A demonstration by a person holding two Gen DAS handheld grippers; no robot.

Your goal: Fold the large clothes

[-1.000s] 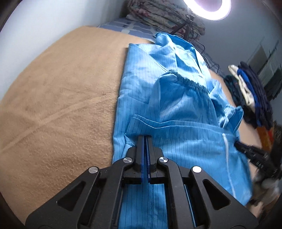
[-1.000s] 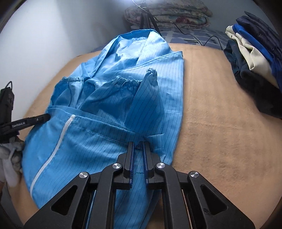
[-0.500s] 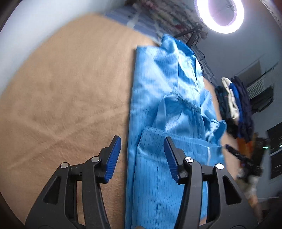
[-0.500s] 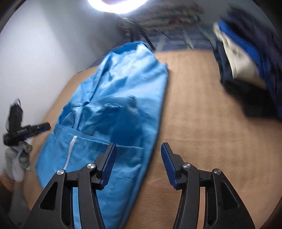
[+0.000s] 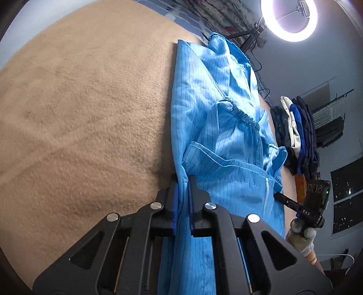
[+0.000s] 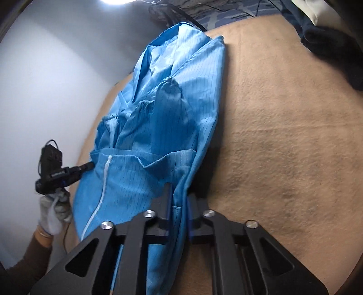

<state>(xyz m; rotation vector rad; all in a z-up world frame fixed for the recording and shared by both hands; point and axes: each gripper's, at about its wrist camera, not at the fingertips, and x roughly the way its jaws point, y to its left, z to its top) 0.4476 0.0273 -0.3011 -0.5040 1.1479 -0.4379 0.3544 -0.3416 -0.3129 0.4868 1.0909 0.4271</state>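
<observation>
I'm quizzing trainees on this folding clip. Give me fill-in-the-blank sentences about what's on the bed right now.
The blue garment lies on a ____ blanket.
The left tongs are shut on the garment's ____ edge.
A ____ zipper runs down the garment.
The ring light is switched ____.

Missing words: tan; left; white; on

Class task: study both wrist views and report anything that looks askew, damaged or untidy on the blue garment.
No damage shows. The blue garment lies lengthwise on the tan blanket, its elastic-cuffed sleeves bunched unevenly on top rather than flat. The left gripper and right gripper each pinch a side edge.
</observation>
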